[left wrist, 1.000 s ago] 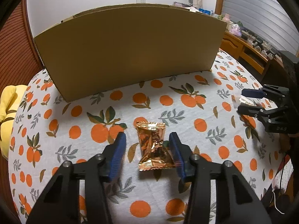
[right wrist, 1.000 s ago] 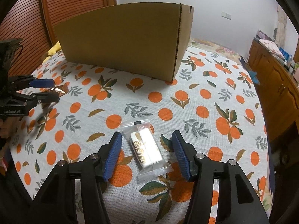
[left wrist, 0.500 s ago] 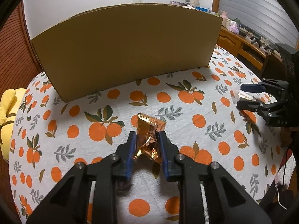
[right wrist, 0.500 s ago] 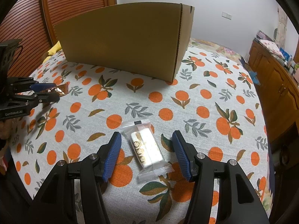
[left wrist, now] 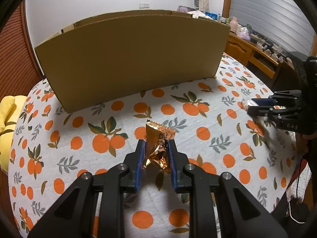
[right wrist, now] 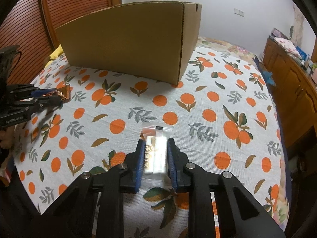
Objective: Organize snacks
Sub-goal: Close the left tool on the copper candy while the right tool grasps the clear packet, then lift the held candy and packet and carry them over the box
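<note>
My left gripper (left wrist: 156, 144) is shut on a crumpled copper foil snack packet (left wrist: 159, 134), whose far end stands up off the orange-print tablecloth (left wrist: 198, 119). In the right wrist view, my right gripper (right wrist: 155, 142) has its jaws closing on a clear-wrapped white snack (right wrist: 156, 154), and both blue pads press its sides. A tall open cardboard box (left wrist: 130, 59) stands behind both. The right gripper (left wrist: 255, 107) appears at the right edge of the left view; the left gripper (right wrist: 53, 97) with the foil packet (right wrist: 64, 93) appears at the left of the right view.
The box (right wrist: 126, 39) fills the back of the round table. A yellow cloth (left wrist: 8, 123) lies at the table's left edge. Wooden cabinets (right wrist: 293, 91) line the right side and a slatted wooden door (right wrist: 75, 6) stands behind on the left.
The left jaws closed on the foil packet, crumpling it and tipping its far end up. The right jaws went from wide apart to pressing the clear-wrapped snack. Neither hand shifted.
</note>
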